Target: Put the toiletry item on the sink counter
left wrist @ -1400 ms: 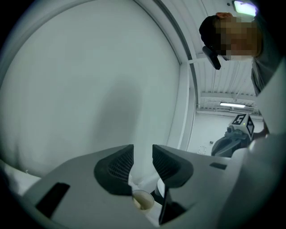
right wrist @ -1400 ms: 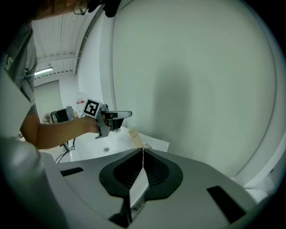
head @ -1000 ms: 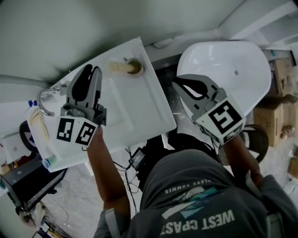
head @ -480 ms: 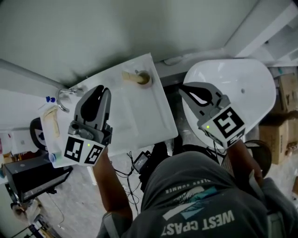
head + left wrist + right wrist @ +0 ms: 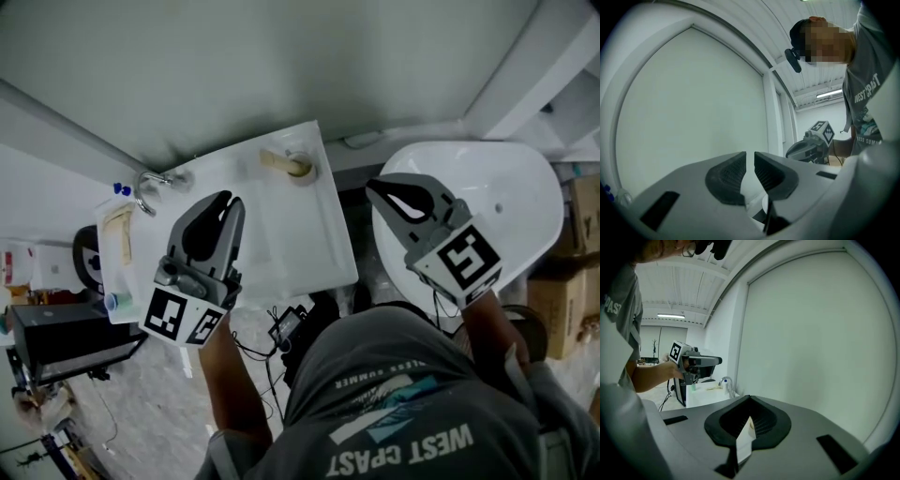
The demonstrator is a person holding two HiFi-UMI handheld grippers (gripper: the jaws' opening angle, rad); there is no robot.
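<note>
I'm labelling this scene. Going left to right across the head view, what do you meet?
Faucet, left gripper (jaws closing, empty), beige toiletry item, right gripper, cardboard box.

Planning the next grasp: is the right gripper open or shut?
Shut. The right gripper shows its jaw tips touching in its own view, with nothing held between them.

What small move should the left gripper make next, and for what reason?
Probably draw the left gripper back from over the sink. Its jaws are closing on nothing, the right gripper is shut and empty, and a beige item lies on the counter beside the faucet, so the placing seems done.
</note>
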